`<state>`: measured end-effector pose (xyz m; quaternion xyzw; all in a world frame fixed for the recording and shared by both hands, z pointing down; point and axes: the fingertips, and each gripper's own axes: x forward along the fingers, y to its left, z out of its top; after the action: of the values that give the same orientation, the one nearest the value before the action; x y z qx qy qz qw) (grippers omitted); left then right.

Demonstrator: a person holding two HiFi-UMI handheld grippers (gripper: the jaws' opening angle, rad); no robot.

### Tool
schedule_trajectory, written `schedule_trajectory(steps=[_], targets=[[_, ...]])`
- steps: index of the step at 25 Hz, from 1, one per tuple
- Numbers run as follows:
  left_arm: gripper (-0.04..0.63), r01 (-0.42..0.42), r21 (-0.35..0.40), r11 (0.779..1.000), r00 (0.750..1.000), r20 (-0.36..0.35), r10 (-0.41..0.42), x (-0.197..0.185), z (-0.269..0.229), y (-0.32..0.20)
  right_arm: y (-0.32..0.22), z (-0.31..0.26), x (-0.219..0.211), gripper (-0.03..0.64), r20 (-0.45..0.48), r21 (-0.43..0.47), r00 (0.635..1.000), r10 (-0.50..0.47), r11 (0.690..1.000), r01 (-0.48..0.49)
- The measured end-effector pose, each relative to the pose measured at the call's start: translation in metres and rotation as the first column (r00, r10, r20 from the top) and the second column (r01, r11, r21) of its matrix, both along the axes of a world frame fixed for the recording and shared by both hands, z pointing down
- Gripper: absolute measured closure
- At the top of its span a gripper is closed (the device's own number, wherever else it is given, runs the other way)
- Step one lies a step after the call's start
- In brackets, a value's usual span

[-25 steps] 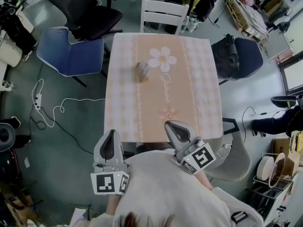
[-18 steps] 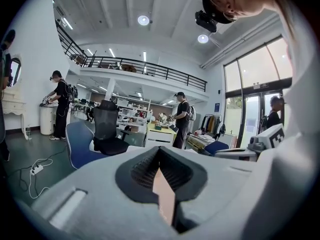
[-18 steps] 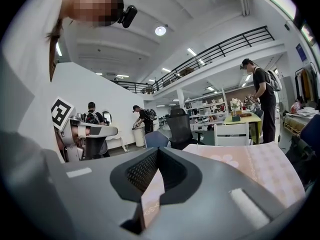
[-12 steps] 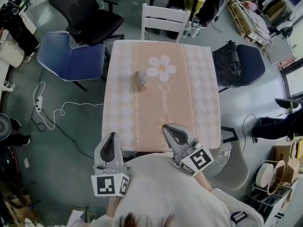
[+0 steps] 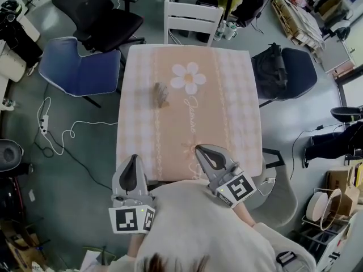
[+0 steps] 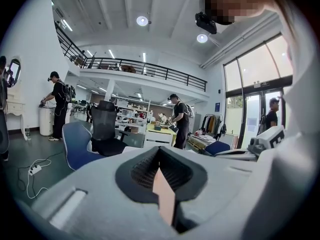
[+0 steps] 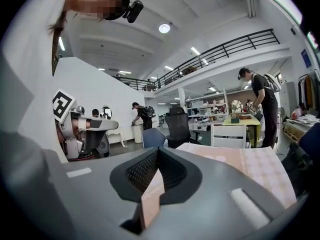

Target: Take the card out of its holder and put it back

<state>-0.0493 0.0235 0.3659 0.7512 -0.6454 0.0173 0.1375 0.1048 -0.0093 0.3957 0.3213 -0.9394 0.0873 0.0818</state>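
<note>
Card: not gripped yet. The left tongs (image 5: 134,161) and the right tongs (image 5: 201,151) are both clenched on nothing. Their jaws are pressed together, with only a sliver of peach cloth showing past them in each gripper view. They sit side by side at the near edge of the tabletop (image 5: 232,112). The right tongs are over the cloth and the left tongs are just off its near left corner, both aimed across it. That reads as a ready stance before a reach, with the jaws together because nothing is near enough to take.

Well ahead of the left tongs, a little toward the right tongs' side, stands the holder (image 5: 160,95), a small brownish thing alone on the cloth. The card cannot be told apart from it at this size, so it presumably sits inside. Bare cloth lies all round the holder, which would let one pair pin it while the other draws the card.

Further out, ahead of the right tongs, is a printed flower (image 5: 188,77). Past the far edge stands a white chair (image 5: 193,17).
</note>
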Motion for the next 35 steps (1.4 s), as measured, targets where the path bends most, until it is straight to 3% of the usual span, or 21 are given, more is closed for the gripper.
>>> schedule_trajectory(steps=[16, 26, 35], targets=[[0.595, -0.026, 0.012, 1.0, 1.0, -0.017, 0.026, -0.016, -0.015, -0.018, -0.011, -0.014, -0.009, 0.618, 0.029, 0.01, 0.997, 0.07, 0.997, -0.071], [0.595, -0.085, -0.006, 0.996, 0.996, -0.031, 0.085, -0.021, -0.014, -0.03, -0.018, -0.01, -0.011, 0.618, 0.02, -0.041, 0.987, 0.158, 0.987, -0.157], [0.595, -0.112, -0.021, 0.993, 0.993, -0.045, 0.111, -0.02, -0.011, -0.036, -0.019, -0.011, -0.018, 0.618, 0.005, -0.025, 0.989, 0.145, 0.989, -0.145]])
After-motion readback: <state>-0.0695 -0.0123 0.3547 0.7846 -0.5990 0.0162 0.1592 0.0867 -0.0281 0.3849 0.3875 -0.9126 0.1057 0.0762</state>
